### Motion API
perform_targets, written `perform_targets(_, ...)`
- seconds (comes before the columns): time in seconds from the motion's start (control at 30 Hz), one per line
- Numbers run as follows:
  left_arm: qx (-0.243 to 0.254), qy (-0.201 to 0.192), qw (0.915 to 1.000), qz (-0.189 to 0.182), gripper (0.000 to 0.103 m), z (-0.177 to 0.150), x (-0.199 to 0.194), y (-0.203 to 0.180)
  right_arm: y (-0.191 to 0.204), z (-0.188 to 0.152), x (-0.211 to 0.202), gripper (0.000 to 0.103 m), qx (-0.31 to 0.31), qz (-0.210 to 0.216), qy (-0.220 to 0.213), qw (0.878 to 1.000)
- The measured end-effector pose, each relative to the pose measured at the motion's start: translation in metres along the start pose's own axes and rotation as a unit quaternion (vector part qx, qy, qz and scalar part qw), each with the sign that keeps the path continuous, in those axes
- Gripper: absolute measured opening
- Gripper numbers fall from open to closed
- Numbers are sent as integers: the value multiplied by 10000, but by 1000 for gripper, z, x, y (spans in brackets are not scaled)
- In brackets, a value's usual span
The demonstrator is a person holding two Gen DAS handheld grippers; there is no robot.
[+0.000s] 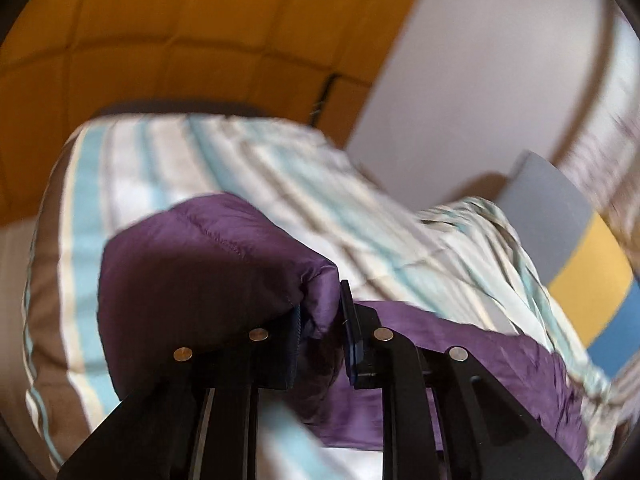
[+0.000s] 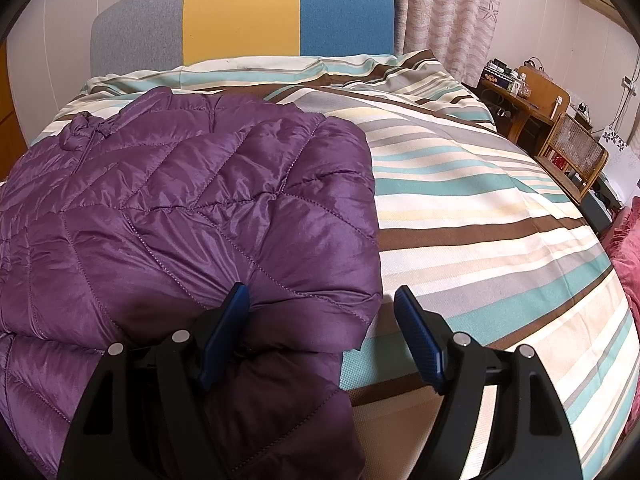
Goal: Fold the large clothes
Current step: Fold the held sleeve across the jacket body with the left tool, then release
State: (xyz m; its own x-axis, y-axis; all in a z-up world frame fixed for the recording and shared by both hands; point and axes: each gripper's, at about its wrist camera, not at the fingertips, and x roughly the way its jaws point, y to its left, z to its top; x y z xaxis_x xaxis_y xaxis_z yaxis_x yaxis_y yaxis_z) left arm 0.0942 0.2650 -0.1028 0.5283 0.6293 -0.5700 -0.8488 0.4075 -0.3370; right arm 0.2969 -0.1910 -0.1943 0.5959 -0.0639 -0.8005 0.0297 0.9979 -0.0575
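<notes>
Purple quilted jacket (image 2: 192, 208) spread on the striped bedcover (image 2: 480, 216), toward the left half of the bed in the right wrist view, hem corner nearest the camera. Right gripper (image 2: 322, 310) with blue pads (image 2: 420, 344) standing wide apart, not pressing: left pad resting against the jacket's near corner, right pad over bare bedcover just beside the jacket's edge, a folded purple flap lying in the gap between them. Left gripper (image 1: 320, 312) clamped together on a bunched fold of the same jacket (image 1: 208, 256), fabric ballooning up and to the left of the fingers and trailing down to the right across the bedcover (image 1: 248, 160). Left pad mostly buried under the fabric, only a blue edge showing; right pad seen edge-on. Whole left wrist view smeared with blur, stripes and background soft. Jacket's left side and lower part cut off by the frame edge and by the black gripper body in the right wrist view. Behind the bed, a grey, yellow and blue headboard (image 2: 244, 16), curtains (image 2: 452, 12), and a wooden desk with a chair (image 2: 576, 152) at far right, items on it too small to tell.
</notes>
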Motion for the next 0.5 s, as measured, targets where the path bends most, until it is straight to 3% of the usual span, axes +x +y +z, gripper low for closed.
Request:
perform_targets(0.1,781,-157,9964,-285,18,-6,-8,-44,-1,-1,0,75,11,15,5,10000)
perform_targets(0.17,1360,-211,9894,-464,18,-15,-11,-75,-1,-1,0,75,29,38,12,10000)
perform_targets(0.3,2078,-244,9747,-787,18,-38,-20,-115,-3,-1,0,75,43,51,17,10000)
perform_targets(0.5,2766,-18,9529,-1241,18,-77,-26,-159,-5,-1,1,75,82,95,32,9999)
